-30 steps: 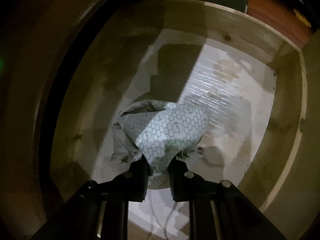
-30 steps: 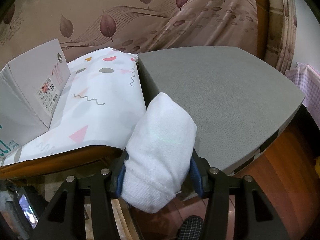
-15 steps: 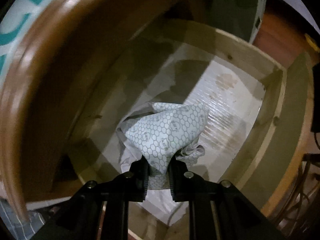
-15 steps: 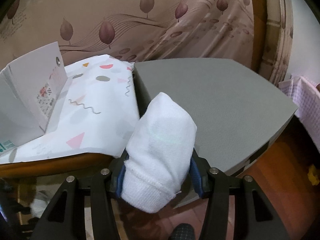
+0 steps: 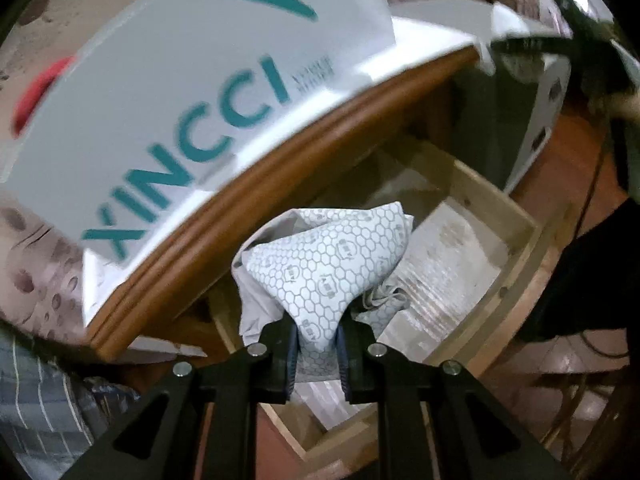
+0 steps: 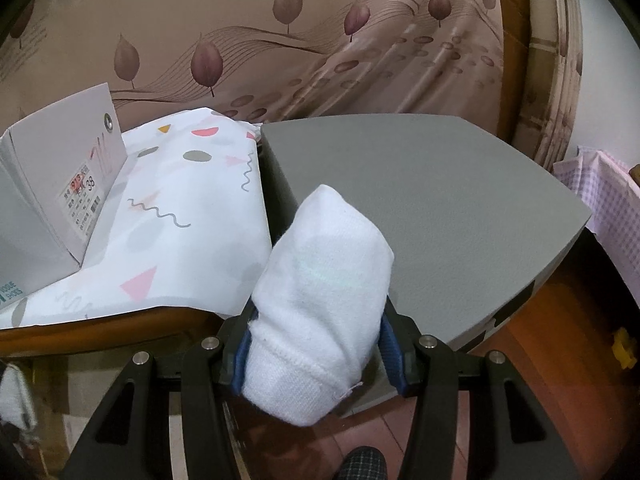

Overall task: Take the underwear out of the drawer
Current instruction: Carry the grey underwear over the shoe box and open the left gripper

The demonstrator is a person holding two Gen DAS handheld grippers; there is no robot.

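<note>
**A:** What does the left wrist view give?

**B:** The left gripper (image 5: 316,344) is clenched on one piece of underwear (image 5: 332,260), a soft, crumpled cloth, pale with a grey honeycomb print. The cloth hangs bunched above the open drawer (image 5: 516,248), clear of its floor. The drawer is a plain pale wooden box with a shiny ribbed liner on the bottom. Above and to the left runs a rounded brown wooden edge (image 5: 280,172), and on it stands a smooth cardboard box (image 5: 192,92) with teal letters.

**A:** And the right wrist view?

**B:** It shows neither drawer nor underwear. The right gripper (image 6: 316,344) grasps one white sock (image 6: 320,308), thick and fuzzy with a ribbed cuff, rolled into a blunt cone between blue pads. Beyond it lies a flat grey slab (image 6: 432,200) with a fine grainy surface and square corners. To its left a white cloth (image 6: 188,208) printed with squiggles and triangles covers the wooden top, and the same box (image 6: 52,184) stands at the far left, with a label on its end. A beige curtain (image 6: 320,32) with leaf shapes hangs behind.

**A:** The count?

**B:** Two grippers, one garment in each, one box, one drawer.
</note>
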